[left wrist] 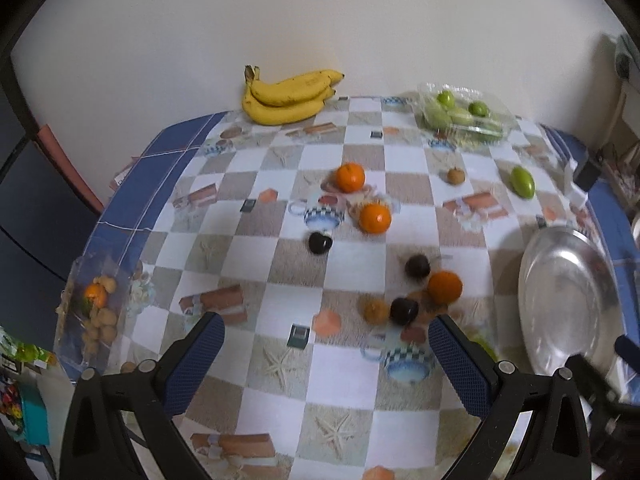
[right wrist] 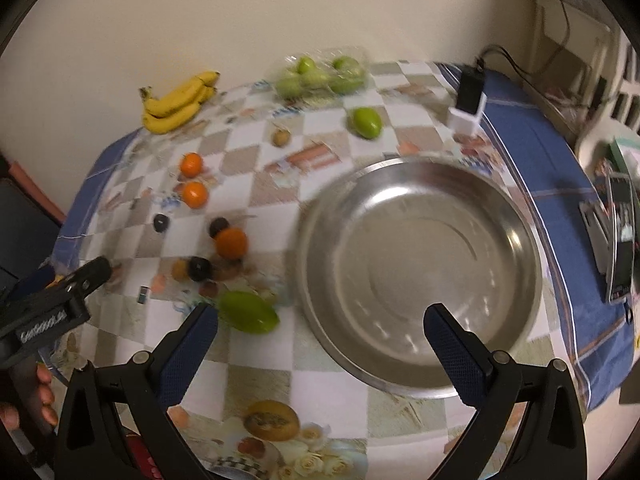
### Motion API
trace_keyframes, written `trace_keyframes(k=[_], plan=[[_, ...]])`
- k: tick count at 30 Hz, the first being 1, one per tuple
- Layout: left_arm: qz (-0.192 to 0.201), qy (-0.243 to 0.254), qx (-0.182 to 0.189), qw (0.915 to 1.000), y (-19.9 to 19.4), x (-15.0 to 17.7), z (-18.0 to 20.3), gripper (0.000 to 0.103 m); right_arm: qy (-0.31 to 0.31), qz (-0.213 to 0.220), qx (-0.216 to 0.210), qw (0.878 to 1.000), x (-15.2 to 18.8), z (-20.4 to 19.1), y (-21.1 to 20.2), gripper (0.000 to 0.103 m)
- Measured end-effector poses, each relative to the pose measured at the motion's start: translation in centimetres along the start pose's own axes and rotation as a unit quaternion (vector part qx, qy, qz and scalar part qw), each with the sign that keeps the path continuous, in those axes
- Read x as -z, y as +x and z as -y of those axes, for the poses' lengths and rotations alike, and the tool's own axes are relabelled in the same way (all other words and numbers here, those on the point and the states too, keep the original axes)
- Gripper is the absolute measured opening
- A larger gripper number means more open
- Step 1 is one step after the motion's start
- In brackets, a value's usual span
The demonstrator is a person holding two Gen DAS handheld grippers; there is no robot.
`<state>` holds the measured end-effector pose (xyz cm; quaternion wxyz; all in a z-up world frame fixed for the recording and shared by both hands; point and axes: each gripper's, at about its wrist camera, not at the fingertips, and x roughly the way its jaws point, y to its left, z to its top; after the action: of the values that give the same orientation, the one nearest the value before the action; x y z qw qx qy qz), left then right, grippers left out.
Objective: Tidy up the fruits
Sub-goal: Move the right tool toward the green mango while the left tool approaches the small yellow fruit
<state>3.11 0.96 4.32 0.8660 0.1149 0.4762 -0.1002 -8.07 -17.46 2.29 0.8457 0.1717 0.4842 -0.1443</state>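
Two black grippers with blue padded fingers hover over the checkered tablecloth (left wrist: 280,264), both spread wide with nothing between them. Left gripper (left wrist: 326,354) hangs near a loose cluster: a round orange tangerine (left wrist: 445,287), two dark purple round fruits (left wrist: 404,311) and a small brown fuzzy one (left wrist: 374,309). Right gripper (right wrist: 320,340) sits above the near rim of the big shiny steel bowl (right wrist: 420,264), which looks empty, with an oval green mango (right wrist: 248,312) just beside its left finger. Yellow banana bunch (left wrist: 286,98) and a clear plastic box of green fruits (left wrist: 464,114) are way back by the wall.
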Motion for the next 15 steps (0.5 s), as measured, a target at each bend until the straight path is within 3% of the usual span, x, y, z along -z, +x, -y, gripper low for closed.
trace_keyframes(k=[5, 9, 15], plan=[[0.014, -0.020, -0.004, 0.9997, 0.2, -1.3, 0.1, 0.103, -0.012, -0.007, -0.023, 1.000, -1.0, -1.3, 0.5, 0.103], [0.004, -0.026, 0.009, 0.9996, 1.1, -1.6, 0.1, 0.103, -0.018, -0.018, -0.038, 0.999, -1.6, -2.3, 1.3, 0.103], [-0.024, -0.038, -0.002, 0.9990, 2.9, -2.3, -0.2, 0.103, -0.034, -0.031, -0.050, 0.998, -2.5, -3.8, 2.7, 0.103]])
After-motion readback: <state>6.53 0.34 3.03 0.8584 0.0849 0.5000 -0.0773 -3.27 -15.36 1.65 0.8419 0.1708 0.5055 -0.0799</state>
